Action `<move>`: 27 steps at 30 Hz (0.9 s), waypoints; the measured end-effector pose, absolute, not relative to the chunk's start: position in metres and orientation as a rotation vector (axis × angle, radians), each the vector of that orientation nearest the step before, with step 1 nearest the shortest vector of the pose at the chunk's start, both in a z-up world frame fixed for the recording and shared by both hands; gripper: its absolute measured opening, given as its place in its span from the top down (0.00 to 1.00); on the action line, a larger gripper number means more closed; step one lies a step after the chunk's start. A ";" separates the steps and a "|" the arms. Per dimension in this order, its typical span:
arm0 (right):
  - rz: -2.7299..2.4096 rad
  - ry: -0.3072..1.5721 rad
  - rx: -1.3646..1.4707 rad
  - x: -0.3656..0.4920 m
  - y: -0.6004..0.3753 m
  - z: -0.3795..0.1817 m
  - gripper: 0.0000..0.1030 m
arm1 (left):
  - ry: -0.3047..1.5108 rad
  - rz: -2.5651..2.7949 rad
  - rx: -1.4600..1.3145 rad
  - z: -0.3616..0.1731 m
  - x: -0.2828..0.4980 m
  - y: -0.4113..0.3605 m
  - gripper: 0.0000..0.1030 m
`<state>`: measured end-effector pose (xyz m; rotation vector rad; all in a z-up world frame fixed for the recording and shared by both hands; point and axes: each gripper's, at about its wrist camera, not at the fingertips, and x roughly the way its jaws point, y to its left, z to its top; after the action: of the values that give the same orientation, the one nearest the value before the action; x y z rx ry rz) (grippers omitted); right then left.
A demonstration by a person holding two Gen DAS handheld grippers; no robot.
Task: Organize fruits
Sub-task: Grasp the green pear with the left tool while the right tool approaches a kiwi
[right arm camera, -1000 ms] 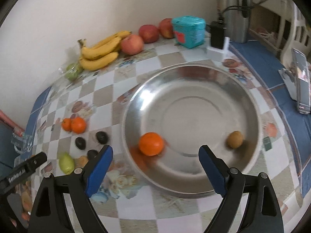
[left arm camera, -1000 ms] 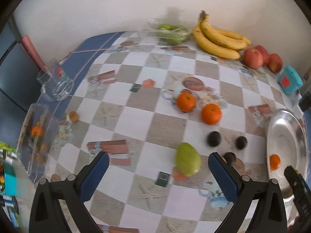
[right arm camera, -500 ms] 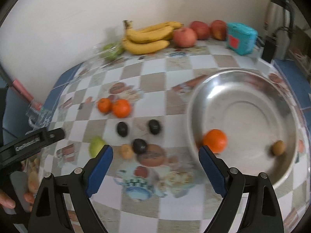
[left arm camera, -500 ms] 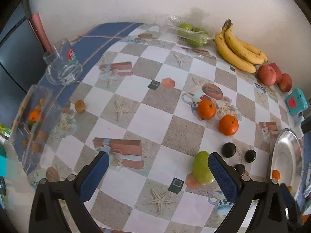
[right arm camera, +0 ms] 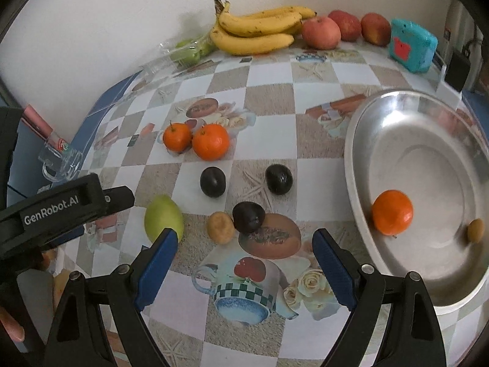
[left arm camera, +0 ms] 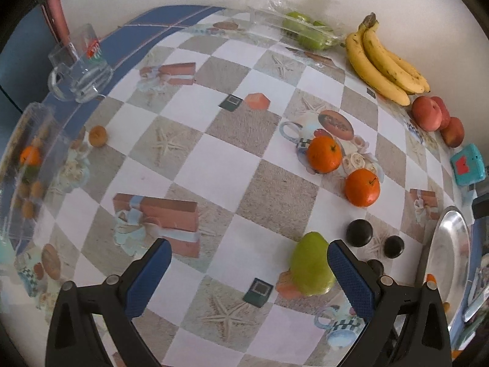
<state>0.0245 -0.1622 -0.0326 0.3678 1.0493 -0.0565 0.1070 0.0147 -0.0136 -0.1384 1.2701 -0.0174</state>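
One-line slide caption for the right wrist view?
Open right gripper above dark plums and a green pear; one orange already in the steel bowl.

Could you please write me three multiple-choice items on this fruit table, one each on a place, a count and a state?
1. Where does the green pear lie?
A. In the metal plate
B. On the tablecloth, left of the dark plums
C. On top of the bananas

2. How many oranges lie in the metal plate?
A. One
B. Two
C. Three

3. How does the right hand-held gripper stand?
A. Shut on a plum
B. Shut on an orange
C. Open, holding nothing

Answers:
1. B: the pear rests on the checked tablecloth, with the three plums to its right.
2. A: a single orange sits in the plate beside a small brown fruit; the other two oranges lie on the cloth.
3. C: its blue fingers stand wide apart over the cloth with nothing between them.
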 end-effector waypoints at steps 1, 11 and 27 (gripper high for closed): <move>-0.058 1.052 0.380 0.025 -0.163 -0.034 0.13 | 1.278 -0.030 -0.138 -0.015 0.107 0.012 0.00; -0.080 1.063 0.400 0.032 -0.161 -0.041 0.23 | 1.312 -0.108 -0.074 -0.024 0.111 -0.012 0.00; -0.064 1.090 0.409 0.037 -0.151 -0.047 0.36 | 1.377 -0.189 -0.112 -0.038 0.112 -0.026 0.42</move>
<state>0.0371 -0.1514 -0.0474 0.4092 1.0902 -0.0635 0.1121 -0.0256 -0.0377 -0.1121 1.3772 -0.1892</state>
